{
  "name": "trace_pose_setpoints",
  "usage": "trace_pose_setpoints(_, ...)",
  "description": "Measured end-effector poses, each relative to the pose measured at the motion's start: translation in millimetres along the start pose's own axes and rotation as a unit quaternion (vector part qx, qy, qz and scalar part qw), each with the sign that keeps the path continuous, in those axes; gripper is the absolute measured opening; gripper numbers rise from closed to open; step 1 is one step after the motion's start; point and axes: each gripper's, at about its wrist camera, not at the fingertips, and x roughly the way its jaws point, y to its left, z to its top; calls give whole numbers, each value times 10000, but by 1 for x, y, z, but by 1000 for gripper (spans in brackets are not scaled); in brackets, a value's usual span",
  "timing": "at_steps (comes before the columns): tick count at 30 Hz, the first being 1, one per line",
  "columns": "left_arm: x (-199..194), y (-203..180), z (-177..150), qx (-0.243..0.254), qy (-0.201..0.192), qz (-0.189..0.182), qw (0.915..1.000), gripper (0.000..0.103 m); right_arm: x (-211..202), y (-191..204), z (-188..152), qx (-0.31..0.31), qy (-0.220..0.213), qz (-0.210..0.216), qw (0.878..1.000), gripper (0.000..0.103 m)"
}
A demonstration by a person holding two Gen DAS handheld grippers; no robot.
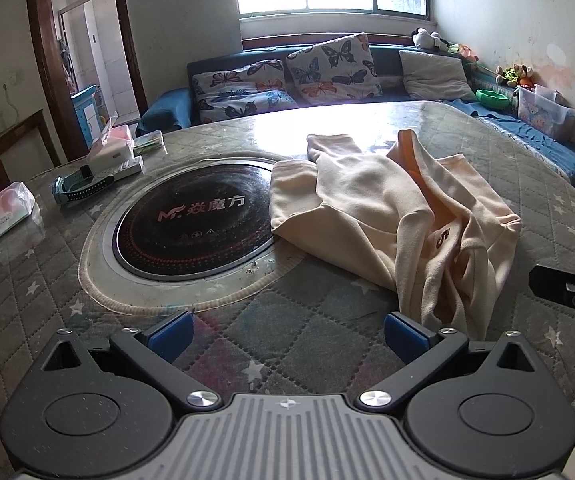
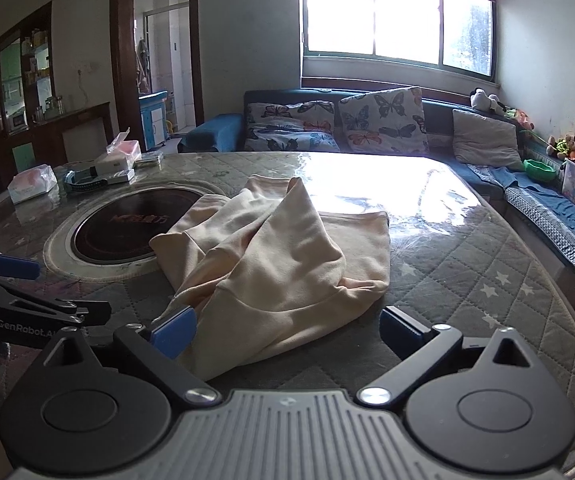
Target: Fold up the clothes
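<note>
A cream sweatshirt (image 1: 387, 216) lies crumpled in a loose heap on a quilted table (image 1: 247, 344), part of it overlapping the round black cooktop (image 1: 191, 220) set into the surface. The left gripper (image 1: 287, 336) hovers with its 2 blue-padded jaws spread wide, holding nothing, just beside the near edge of the cloth. The right gripper (image 2: 287, 332) is also wide open and empty, the cloth's hem lying between its jaws. Likely risks: pinching several bunched layers at once, so the heap lifts as a lump, or dragging fabric toward the tissue packs (image 1: 7, 210) at the table's left.
</note>
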Motion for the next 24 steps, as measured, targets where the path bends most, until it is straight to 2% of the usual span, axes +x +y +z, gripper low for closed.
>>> trace_pose_setpoints(7, 6, 3, 13, 13, -41, -19, 10000, 103, 8, -3, 9, -71, 13, -75, 9999, 98)
trace_pose_setpoints(14, 21, 0, 30, 102, -44, -50, 9999, 103, 33, -16, 25, -10, 131, -20, 9999, 92)
trace_pose_setpoints(24, 51, 2, 60, 30, -89, -153, 9998, 103, 88, -34, 75, 31, 239, 246, 9994, 80)
